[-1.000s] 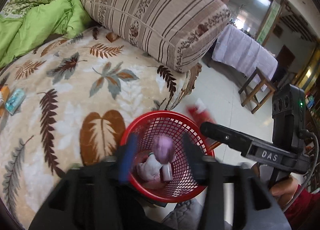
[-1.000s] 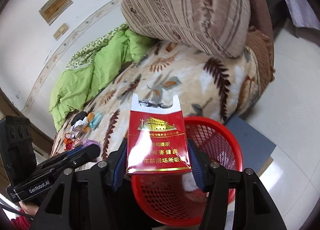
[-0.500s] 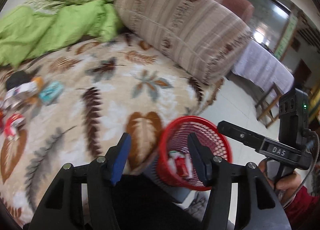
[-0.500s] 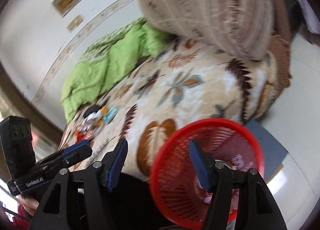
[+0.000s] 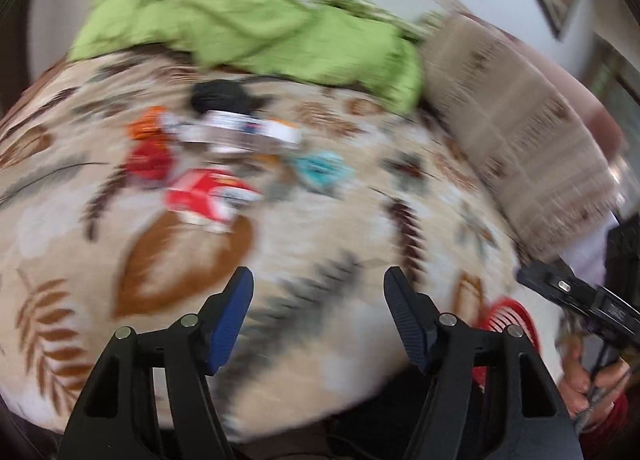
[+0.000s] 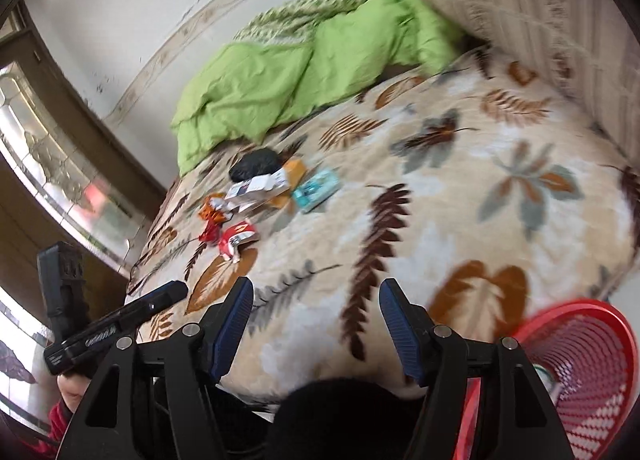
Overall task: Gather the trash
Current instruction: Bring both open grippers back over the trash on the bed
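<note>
A small heap of trash lies on the leaf-patterned blanket: a red and white packet (image 5: 208, 196) (image 6: 237, 238), a white box (image 5: 244, 133) (image 6: 258, 186), a teal packet (image 5: 320, 168) (image 6: 316, 190), orange wrappers (image 5: 146, 126) (image 6: 210, 210) and a black lump (image 5: 218, 96) (image 6: 256, 162). My left gripper (image 5: 318, 302) is open and empty, above the blanket short of the heap. My right gripper (image 6: 316, 306) is open and empty, also over the blanket. The red mesh basket (image 6: 576, 360) (image 5: 504, 320) stands by the bed's edge, at the right.
A green quilt (image 6: 296, 72) (image 5: 256, 16) is bunched at the far side of the bed. A striped cushion (image 6: 532, 8) (image 5: 516, 128) lies at the right. The left gripper (image 6: 116, 320) shows in the right wrist view, the right one (image 5: 576, 300) in the left.
The right gripper let go of the red cigarette pack over the basket and is empty. Both grippers have swung left, away from the basket and toward the heap on the blanket.
</note>
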Tool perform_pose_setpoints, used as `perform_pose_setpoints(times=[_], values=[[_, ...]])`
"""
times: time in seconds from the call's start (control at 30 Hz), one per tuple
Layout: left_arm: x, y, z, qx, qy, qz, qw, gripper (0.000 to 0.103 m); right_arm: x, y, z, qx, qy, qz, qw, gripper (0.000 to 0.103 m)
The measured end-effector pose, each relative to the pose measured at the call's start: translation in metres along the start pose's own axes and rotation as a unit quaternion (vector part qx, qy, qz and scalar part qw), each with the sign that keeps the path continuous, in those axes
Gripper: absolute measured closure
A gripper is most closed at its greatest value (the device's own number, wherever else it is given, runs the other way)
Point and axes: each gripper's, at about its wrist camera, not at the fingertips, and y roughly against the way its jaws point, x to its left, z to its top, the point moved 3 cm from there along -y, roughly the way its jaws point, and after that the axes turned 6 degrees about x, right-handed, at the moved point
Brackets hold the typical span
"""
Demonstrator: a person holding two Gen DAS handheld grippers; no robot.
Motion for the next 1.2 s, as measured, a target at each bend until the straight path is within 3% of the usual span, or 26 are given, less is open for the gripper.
perform_pose_setpoints(times=[0.2, 0.5, 0.63, 0.77, 0.87, 1.0, 1.1, 1.2], values=[[0.074, -0.031, 0.034, 0.006, 0.058, 0.027, 0.9979, 0.036, 0.017, -0.035, 0.01, 0.022, 0.025, 0.007, 0.999, 0.034], [0.108, -0.104, 0.08, 0.015, 0.059, 0.058, 0.9965, 0.036, 0.013, -0.052, 0.018, 0.037, 0.024, 0.001, 0.999, 0.034], [0.118, -0.125, 0.087, 0.021, 0.078, 0.033, 0.9962, 0.036, 0.007, -0.059, 0.02, 0.046, 0.015, -0.003, 0.999, 0.034], [0.097, -0.126, 0.07, 0.052, 0.067, -0.053, 0.995, 0.036, 0.005, -0.066, 0.021, 0.052, 0.012, -0.002, 0.999, 0.034], [0.066, -0.115, 0.048, 0.081, 0.035, -0.132, 0.9872, 0.036, 0.005, -0.07, 0.022, 0.054, 0.016, -0.003, 0.998, 0.034], [0.044, -0.107, 0.034, 0.085, -0.008, -0.137, 0.9868, 0.036, 0.002, -0.078, 0.024, 0.058, 0.011, 0.0, 0.998, 0.034], [0.052, -0.115, 0.041, 0.086, 0.009, -0.116, 0.9894, 0.036, -0.003, -0.084, 0.027, 0.061, 0.001, 0.005, 0.998, 0.034], [0.065, -0.127, 0.047, 0.09, 0.05, -0.131, 0.9861, 0.036, -0.003, -0.084, 0.029, 0.057, -0.002, 0.01, 0.998, 0.034]])
